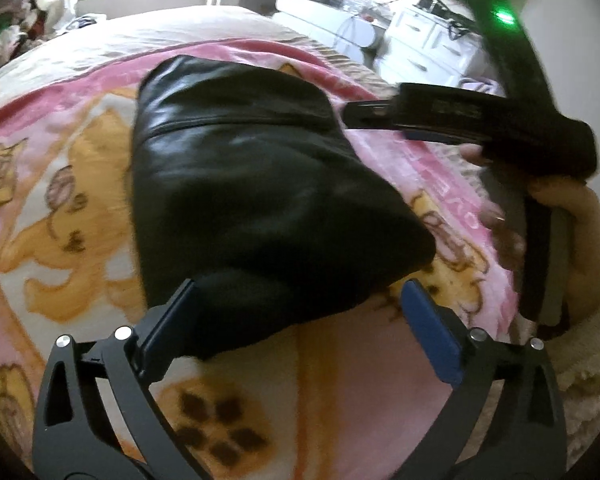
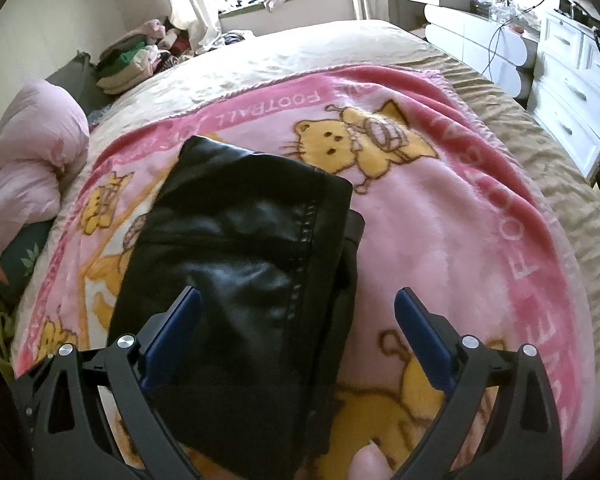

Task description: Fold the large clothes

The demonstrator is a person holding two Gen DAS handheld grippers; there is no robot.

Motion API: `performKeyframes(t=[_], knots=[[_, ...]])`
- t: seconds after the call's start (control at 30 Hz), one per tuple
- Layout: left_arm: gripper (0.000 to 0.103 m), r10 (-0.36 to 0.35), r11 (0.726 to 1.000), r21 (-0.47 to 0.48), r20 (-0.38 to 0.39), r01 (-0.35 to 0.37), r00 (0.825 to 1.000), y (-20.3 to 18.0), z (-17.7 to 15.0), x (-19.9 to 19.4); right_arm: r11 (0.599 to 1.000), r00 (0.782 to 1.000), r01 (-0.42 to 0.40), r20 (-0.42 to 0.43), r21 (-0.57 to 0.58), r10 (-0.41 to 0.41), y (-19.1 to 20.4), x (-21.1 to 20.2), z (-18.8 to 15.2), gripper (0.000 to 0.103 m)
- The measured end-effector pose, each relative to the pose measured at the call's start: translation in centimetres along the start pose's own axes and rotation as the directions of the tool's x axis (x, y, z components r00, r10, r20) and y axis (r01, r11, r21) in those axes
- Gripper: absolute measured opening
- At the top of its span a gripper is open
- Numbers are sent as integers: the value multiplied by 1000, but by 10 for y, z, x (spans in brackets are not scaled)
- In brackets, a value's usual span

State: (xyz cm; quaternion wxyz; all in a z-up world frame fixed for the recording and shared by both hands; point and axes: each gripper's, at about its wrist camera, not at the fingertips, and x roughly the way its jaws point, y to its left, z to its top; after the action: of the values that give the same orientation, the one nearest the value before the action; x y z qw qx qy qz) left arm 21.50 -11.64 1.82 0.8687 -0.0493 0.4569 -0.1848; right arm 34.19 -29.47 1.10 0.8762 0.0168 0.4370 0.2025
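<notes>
Now both tools stand with jaws wide apart and nothing clamped, the left gripper (image 1: 300,312) and right gripper (image 2: 298,316) each hovering over the near end of the folded black leather-like garment (image 2: 236,248) lying on the fleecy pink cat-print blanket (image 2: 440,240). Judging by this, the fold looks done, so lift clear without snagging its glossy, stitched, thick-layered edges.
</notes>
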Motion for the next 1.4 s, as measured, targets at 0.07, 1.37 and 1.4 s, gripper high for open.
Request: performKeyframes(t=[0.07, 1.37, 1.4], knots=[[94, 28, 1000, -4, -3, -28, 1000, 3, -2, -5, 1000, 1000, -10, 16, -3, 10, 3, -10, -4, 98], [94, 127, 992, -55, 232, -118, 964, 15, -107, -67, 996, 899, 76, 434, -41, -51, 45, -92, -203, 99], [94, 129, 991, -58, 231, -118, 964, 15, -107, -66, 995, 900, 84, 432, -47, -56, 45, -91, -203, 99]])
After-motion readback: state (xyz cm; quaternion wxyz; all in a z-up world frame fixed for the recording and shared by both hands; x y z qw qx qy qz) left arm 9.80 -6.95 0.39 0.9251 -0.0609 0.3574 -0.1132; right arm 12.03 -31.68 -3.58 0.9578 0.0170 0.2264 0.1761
